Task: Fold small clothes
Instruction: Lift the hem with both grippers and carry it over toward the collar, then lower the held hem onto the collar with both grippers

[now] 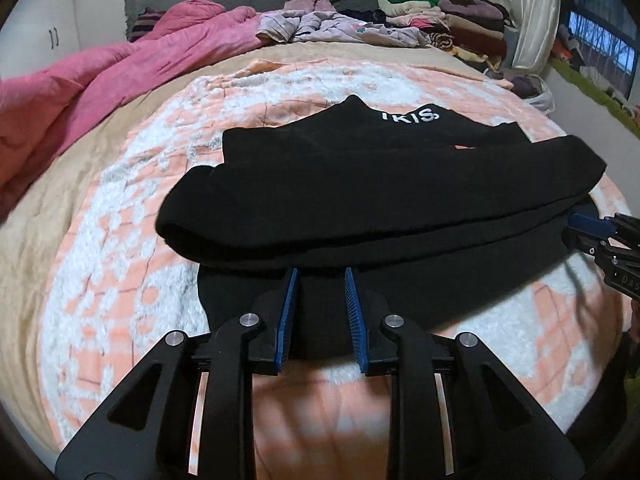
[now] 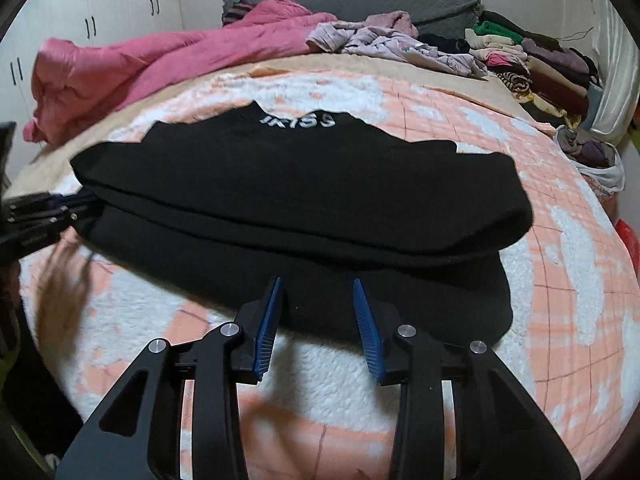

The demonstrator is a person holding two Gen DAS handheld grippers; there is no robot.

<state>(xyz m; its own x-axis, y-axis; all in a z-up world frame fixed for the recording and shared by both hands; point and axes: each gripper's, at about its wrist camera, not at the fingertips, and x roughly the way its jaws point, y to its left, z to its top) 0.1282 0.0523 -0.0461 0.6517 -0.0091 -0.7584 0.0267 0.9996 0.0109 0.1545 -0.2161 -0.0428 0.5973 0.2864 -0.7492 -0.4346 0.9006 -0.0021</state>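
Black folded garment [image 1: 380, 192] with white lettering lies on the peach-and-white blanket [image 1: 120, 272] covering the bed; the left gripper [image 1: 321, 276] and right gripper [image 2: 316, 286] each straddle its near hem, jaws narrowly apart, not pinching it

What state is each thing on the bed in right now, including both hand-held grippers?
Black garment: partly folded, sleeves laid across the body, near hem still flat.
Left hand-held gripper: open, fingers either side of the near hem, nothing pinched.
Right hand-held gripper: open, also at the hem.
Pink comforter: bunched up.
Lilac clothes: crumpled, unfolded.
Clothes stack: folded, piled.
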